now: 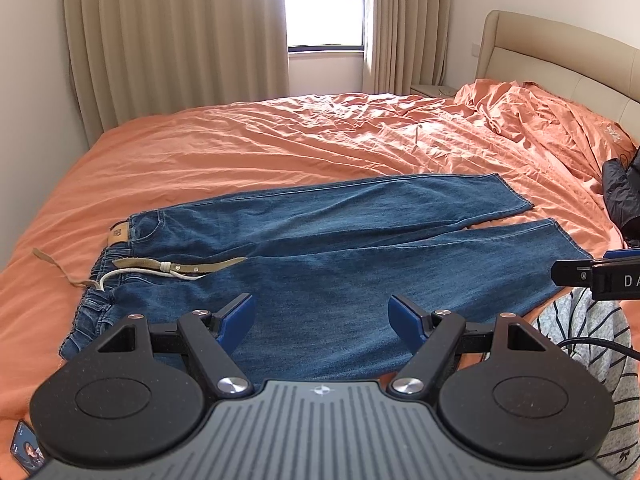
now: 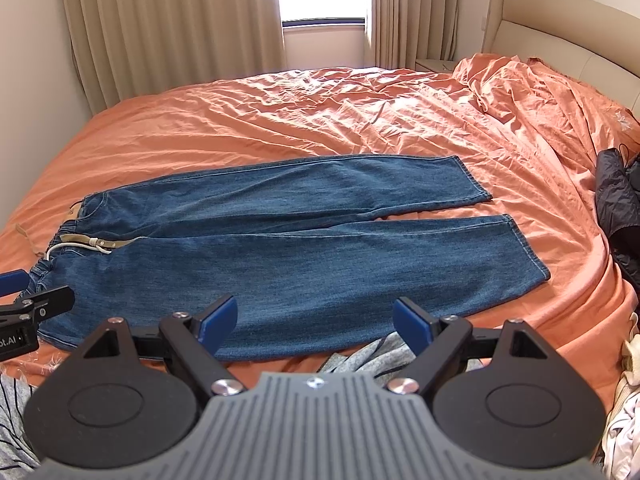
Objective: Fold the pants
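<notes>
left gripper [image 1: 322, 316] sits closest in the left wrist view, its blue-padded fingers [image 1: 240, 314] spread wide with nothing between them, hovering over the near leg of the blue jeans [image 1: 340, 248]. the jeans lie flat and unfolded across the orange bedsheet [image 1: 240, 140], waistband to the left and both legs running right, the hems a little apart. the elastic waistband is gathered, with a tan leather patch [image 1: 119, 233] at its far corner. a khaki drawstring belt [image 1: 192, 268] and a white cord [image 1: 120, 276] trail over the front. the denim is mid-blue, faded along the thighs, with slight creases. a striped grey garment [image 1: 580, 332] lies at the near right edge, and the right gripper's tip [image 1: 592, 274] pokes in above it.

in the right wrist view the right gripper [image 2: 314, 322] is nearest, its fingers [image 2: 412, 324] also parted and empty, above the near edge of the jeans [image 2: 300, 252] and the striped grey garment [image 2: 376, 354]. the jeans fill the middle of the bedsheet [image 2: 320, 112], legs splayed in a narrow v toward the right. the left gripper [image 2: 24, 300] shows at the left edge by the waistband. a dark jacket [image 2: 618, 208] lies at the right.
</notes>
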`<move>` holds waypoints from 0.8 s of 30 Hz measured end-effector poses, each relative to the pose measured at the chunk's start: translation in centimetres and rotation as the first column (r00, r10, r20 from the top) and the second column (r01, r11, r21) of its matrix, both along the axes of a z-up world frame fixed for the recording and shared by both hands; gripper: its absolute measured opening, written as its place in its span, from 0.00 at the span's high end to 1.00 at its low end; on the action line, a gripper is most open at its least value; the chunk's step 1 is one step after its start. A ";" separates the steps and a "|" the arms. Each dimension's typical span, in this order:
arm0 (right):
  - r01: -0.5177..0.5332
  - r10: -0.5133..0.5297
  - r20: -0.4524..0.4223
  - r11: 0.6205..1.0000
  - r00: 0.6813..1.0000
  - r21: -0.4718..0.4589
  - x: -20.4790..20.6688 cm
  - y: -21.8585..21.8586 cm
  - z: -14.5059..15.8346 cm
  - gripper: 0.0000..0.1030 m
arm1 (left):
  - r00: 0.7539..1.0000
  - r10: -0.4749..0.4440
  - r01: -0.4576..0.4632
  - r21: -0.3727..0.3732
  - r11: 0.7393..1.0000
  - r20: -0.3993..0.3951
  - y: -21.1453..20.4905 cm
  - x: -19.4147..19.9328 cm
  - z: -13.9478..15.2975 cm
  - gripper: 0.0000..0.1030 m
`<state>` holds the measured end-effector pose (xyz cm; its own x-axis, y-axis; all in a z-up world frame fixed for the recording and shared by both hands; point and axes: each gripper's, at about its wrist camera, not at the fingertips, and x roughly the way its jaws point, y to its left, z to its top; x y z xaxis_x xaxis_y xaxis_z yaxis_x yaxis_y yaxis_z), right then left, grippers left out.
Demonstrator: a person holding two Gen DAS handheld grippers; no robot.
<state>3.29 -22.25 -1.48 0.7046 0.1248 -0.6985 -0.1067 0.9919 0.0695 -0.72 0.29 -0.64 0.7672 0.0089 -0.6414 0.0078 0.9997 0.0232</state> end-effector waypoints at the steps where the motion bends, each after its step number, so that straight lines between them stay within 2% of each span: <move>1: -0.001 0.001 0.001 1.000 1.000 -0.001 0.0 0.0 0.0 0.21 | 1.000 -0.001 0.001 0.000 1.000 0.001 0.0 0.0 0.0 0.14; 20: -0.013 0.013 0.023 1.000 1.000 -0.002 -0.7 0.0 0.1 0.21 | 1.000 0.000 0.000 0.002 1.000 0.005 0.2 -0.5 0.2 0.14; 24: -0.065 0.064 0.084 0.998 0.994 0.013 -0.4 -0.3 -0.8 0.21 | 1.000 -0.001 0.001 0.018 1.000 -0.001 1.5 -0.4 0.0 0.14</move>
